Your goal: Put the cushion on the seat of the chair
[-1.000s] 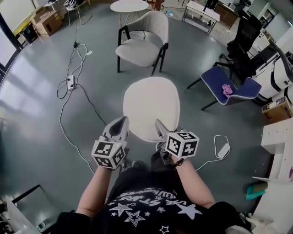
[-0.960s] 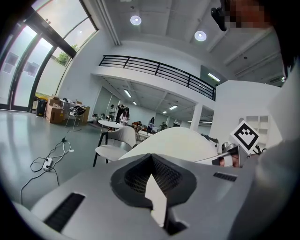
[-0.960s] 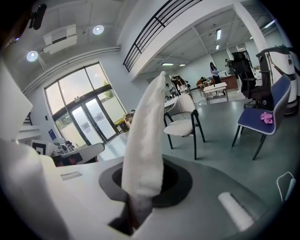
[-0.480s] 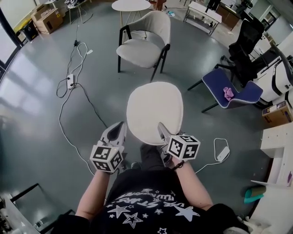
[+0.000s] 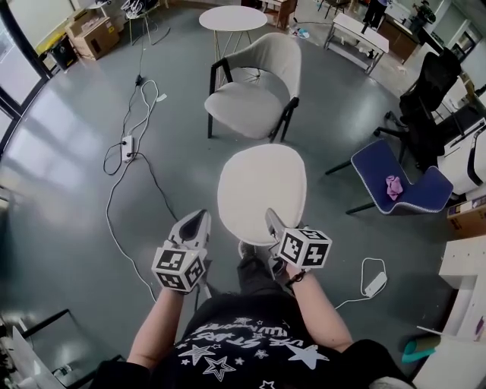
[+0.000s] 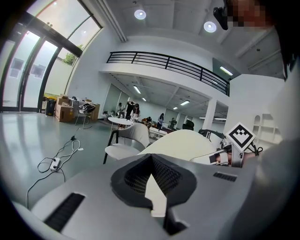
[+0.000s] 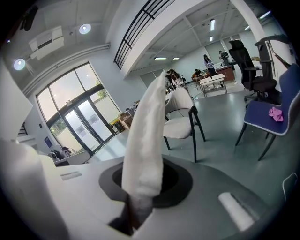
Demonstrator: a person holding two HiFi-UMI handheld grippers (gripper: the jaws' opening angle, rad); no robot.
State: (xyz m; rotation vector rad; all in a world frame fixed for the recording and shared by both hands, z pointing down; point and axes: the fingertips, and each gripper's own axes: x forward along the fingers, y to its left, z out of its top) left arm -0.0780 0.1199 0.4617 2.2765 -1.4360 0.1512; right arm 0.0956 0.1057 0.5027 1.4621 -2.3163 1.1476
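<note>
The right gripper (image 5: 272, 218) grips the near edge of a round white cushion (image 5: 262, 190), which hangs level above the grey floor (image 5: 68, 205). The left gripper (image 5: 198, 219) points forward just left of the cushion, apart from it. Farther off stands a beige chair (image 5: 254, 95) with black legs, its seat bare, and beyond it a round white table (image 5: 231, 18). To the right sits a blue chair (image 5: 395, 171) with a pink item (image 5: 392, 186) on it. A power strip (image 5: 127, 148) with trailing cables lies on the left, and cardboard boxes (image 5: 91, 34) stand at far left.
</note>
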